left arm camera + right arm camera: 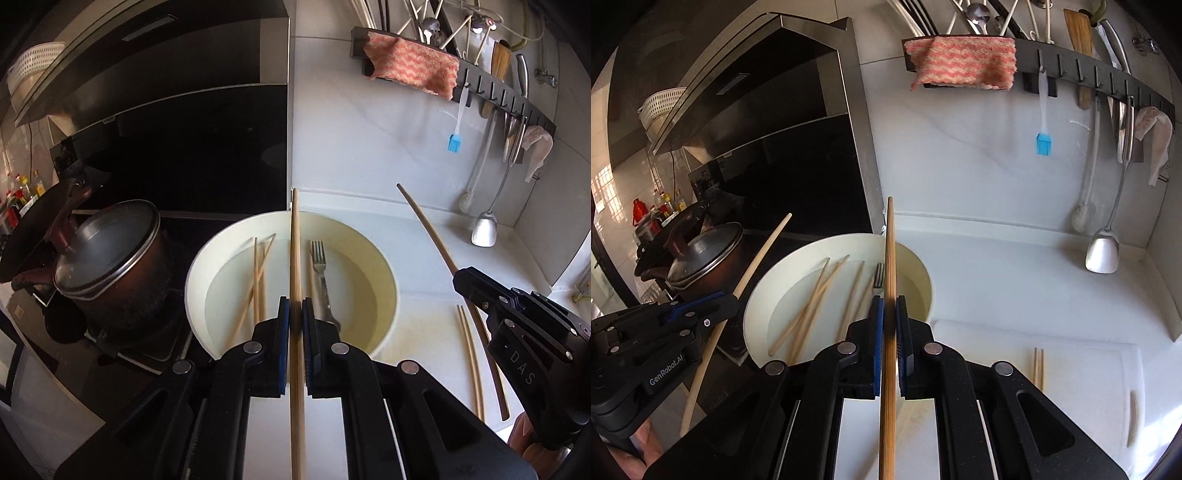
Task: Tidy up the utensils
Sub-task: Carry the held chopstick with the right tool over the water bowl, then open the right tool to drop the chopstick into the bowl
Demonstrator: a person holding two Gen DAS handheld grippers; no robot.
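A white basin (388, 280) of water holds several wooden chopsticks (258, 280) and a metal fork (320, 273); it also shows in the right wrist view (757, 306). My left gripper (295, 306) is shut on a chopstick (295, 240) held above the basin; it appears at the left of the right wrist view (718, 308). My right gripper (889, 306) is shut on a darker chopstick (890, 251), seen to the right of the basin in the left wrist view (428, 229). A pair of chopsticks (469, 350) lies on the white cutting board (1089, 369).
A lidded brown pot (107, 258) sits on the stove left of the basin. A wall rail (1108, 74) holds a pink cloth (960, 62), a blue brush (1044, 144), a spatula (1102, 254) and other hanging tools. The counter corner lies at the right.
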